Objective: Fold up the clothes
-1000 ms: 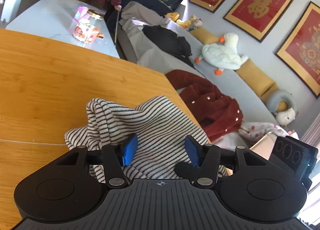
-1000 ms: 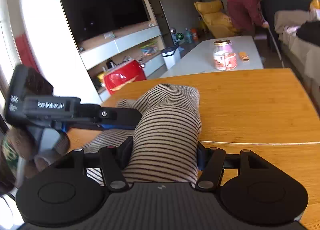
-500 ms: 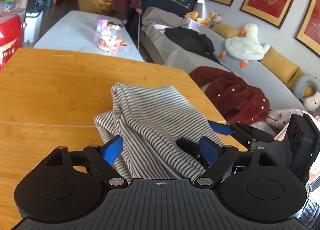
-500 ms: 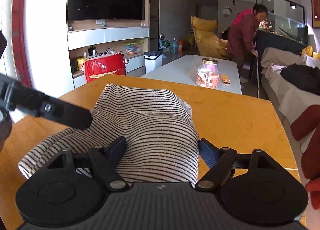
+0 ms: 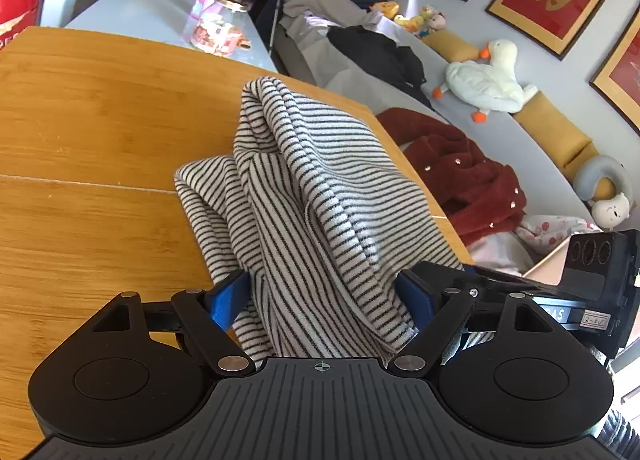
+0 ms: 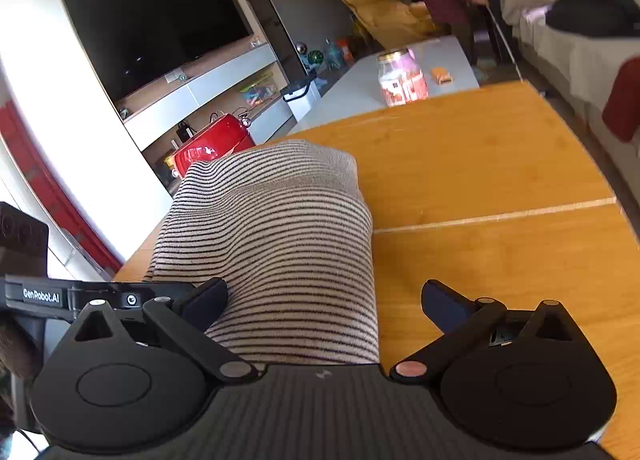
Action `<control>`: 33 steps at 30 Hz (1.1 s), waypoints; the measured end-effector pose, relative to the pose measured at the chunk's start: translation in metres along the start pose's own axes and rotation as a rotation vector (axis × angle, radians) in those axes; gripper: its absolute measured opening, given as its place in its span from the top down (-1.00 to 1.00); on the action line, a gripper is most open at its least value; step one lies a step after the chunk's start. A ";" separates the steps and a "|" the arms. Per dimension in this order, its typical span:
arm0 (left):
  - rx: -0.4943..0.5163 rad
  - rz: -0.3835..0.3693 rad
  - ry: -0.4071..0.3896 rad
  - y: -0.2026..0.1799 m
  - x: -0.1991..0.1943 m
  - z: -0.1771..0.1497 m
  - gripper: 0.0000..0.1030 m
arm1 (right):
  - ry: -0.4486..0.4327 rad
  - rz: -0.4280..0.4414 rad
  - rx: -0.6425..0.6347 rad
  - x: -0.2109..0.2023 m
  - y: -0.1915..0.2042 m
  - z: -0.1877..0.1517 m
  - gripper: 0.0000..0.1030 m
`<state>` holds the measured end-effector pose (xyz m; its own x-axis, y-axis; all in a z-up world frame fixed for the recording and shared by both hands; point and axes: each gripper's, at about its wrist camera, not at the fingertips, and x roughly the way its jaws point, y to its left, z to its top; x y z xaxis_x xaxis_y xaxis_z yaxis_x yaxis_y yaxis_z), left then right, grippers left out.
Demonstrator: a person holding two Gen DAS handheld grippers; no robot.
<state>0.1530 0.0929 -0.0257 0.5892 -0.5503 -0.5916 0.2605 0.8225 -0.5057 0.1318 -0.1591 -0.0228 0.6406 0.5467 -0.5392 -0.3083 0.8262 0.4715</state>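
Bunching into a loose heap, the black-and-white striped knit garment [image 5: 320, 195] lies on the honey-coloured bamboo tabletop [image 5: 88, 131], near its sofa-side edge. We judge ourselves mid-fold. Our left claw [image 5: 324, 296] stands released around the cloth; our right claw [image 6: 324, 304] is spread too, one finger touching fabric. Next we need a firm pinch on an edge. Beyond the garment, a lidded glass jar [image 6: 402, 77] holds something pinkish, too blurred to tell.
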 end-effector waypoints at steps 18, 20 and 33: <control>-0.014 -0.034 -0.021 0.006 0.000 -0.002 -0.66 | 0.039 0.120 0.082 -0.002 0.005 -0.011 -0.93; -0.027 -0.039 -0.026 0.009 -0.001 -0.001 -0.67 | 0.032 0.087 0.068 -0.007 0.010 -0.007 -0.66; -0.030 -0.041 -0.035 0.014 -0.005 0.002 -0.65 | 0.047 0.022 -0.046 -0.012 0.027 -0.009 -0.28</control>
<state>0.1549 0.1074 -0.0282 0.6050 -0.5775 -0.5482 0.2618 0.7945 -0.5479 0.1099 -0.1424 -0.0099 0.6000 0.5699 -0.5614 -0.3545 0.8185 0.4521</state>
